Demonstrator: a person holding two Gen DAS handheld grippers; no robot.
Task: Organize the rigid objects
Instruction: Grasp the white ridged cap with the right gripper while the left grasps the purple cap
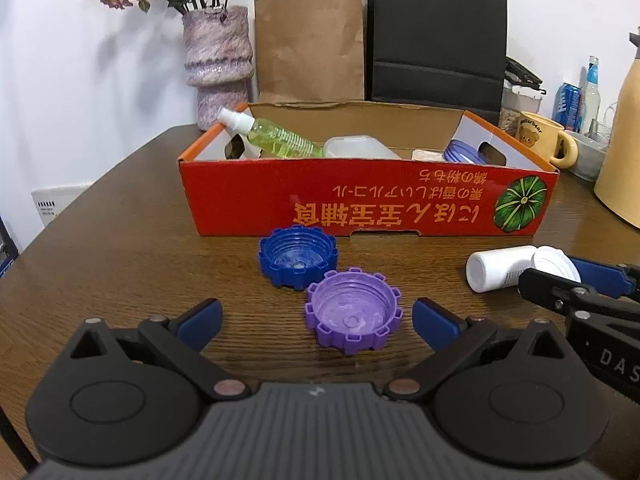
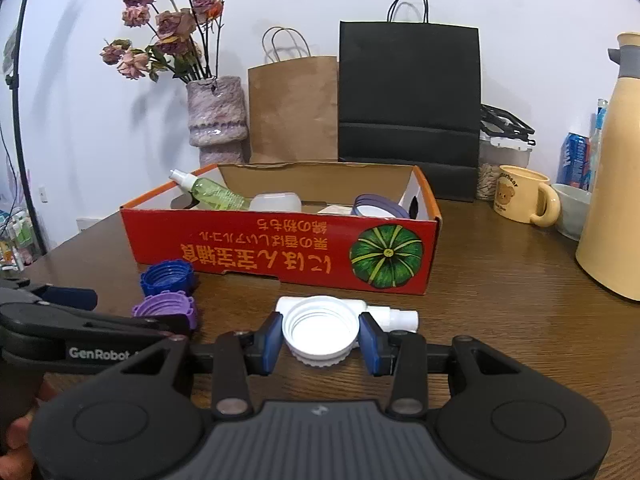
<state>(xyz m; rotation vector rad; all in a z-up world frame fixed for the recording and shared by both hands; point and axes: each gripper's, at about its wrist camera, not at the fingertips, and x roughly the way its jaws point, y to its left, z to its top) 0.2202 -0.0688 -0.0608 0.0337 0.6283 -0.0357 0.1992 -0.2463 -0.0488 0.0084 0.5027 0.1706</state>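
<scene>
Right claw pinches white lid; left claw spread.
Only right view shows "GenRobot" lettering, lower left.

The near wall of the red box hides the lower parts of everything inside it: the green spray bottle, a translucent container and a purple-rimmed lid show only above its edge. The white bottle lies partly behind the white cap. At the counter's right edge, the cream jug is cut by the left wrist view's border, and the blue can behind the mug has unreadable print.
</scene>
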